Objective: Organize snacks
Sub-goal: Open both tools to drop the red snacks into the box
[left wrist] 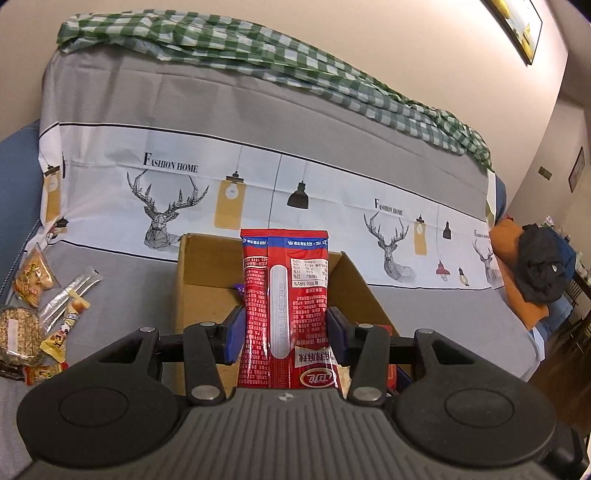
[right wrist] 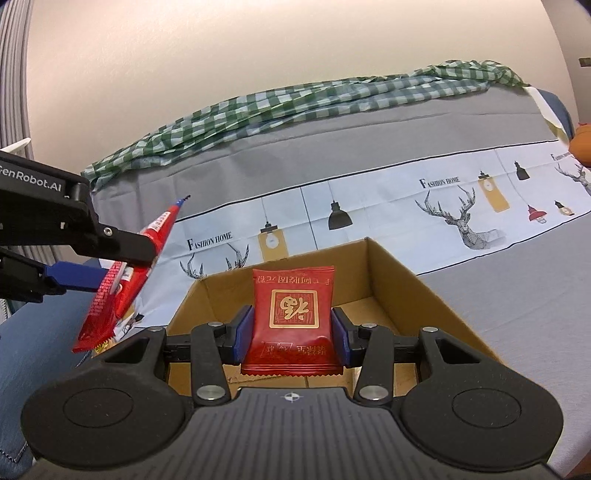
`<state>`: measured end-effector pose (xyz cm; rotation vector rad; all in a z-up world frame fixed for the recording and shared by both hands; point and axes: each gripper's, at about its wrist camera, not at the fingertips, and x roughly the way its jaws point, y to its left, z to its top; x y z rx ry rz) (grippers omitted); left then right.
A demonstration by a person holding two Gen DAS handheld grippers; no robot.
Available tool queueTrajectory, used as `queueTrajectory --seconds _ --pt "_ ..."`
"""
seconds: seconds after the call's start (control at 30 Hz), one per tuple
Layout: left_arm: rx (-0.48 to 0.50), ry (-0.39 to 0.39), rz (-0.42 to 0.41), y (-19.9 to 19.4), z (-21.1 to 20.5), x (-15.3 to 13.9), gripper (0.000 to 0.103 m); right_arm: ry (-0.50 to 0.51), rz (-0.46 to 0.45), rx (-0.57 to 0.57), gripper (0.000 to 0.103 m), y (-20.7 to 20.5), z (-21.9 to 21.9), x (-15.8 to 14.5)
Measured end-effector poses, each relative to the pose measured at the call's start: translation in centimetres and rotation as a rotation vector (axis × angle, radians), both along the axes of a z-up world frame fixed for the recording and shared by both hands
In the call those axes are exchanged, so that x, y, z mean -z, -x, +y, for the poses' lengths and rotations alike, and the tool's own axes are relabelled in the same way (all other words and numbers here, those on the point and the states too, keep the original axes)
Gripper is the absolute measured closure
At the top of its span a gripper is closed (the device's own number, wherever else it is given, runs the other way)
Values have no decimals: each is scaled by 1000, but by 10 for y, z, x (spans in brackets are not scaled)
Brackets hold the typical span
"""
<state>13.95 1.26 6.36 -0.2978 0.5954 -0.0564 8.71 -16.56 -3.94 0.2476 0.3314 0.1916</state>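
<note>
Left wrist view: left gripper [left wrist: 285,332] jaws closed on long red snack packet [left wrist: 284,310], blue pads [left wrist: 235,334] pressing both its sides; packet upright, printed back side facing camera, text upside down.
Box, left view: open cardboard box [left wrist: 199,273] directly behind and below the packet; a small purple item just visible inside, cannot tell what.
Loose snacks, left view: pile of loose snacks [left wrist: 33,317] on the grey cover at far left, well apart from the box; includes clear stick packs, a round seeded cracker pack, orange and yellow wrappers.
Background, left view: grey sofa cover [left wrist: 295,122] with deer and lamp print band, green checked cloth [left wrist: 258,55] along the top, dark clothing on orange cushion [left wrist: 543,266] at right, framed picture [left wrist: 517,26] on wall.
Right wrist view: right gripper [right wrist: 293,332] jaws closed on square red candy packet [right wrist: 293,314] with gold seal print, pads on both its sides; packet upright, above the near end of the cardboard box [right wrist: 406,288].
Box, right view: floor bare where visible.
Other gripper, right view: left gripper [right wrist: 122,258] at left edge, outside the box's left wall, holding the long red snack packet [right wrist: 122,284] tilted, upper end pointing up-right.
Background, right view: same printed grey cover [right wrist: 480,314], checked cloth [right wrist: 295,99] behind.
</note>
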Motion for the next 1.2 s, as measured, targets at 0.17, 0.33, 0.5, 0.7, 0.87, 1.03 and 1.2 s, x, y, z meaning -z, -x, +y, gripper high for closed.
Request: queueTrajectory --seconds 0.17,0.33,0.5,0.7,0.87,1.03,1.2 --pt "18 -11 -10 -3 -6 -2 52 -6 -19 17 57 1 -3 -2" --pt "24 -19 2 -8 -9 2 16 3 -7 52 37 -1 -4 0" --pt "20 -106 -14 12 -6 29 16 4 10 99 23 -3 -6 3" --pt "52 -102 8 52 35 80 64 16 39 100 23 -5 -5 8" --pt "-36 -85 25 62 89 104 85 50 36 64 36 -4 7 10" --pt "-208 -40 -25 51 141 108 84 46 48 -25 66 -3 20 14" --pt "-392 -87 -88 58 169 141 72 58 41 -82 66 3 31 17"
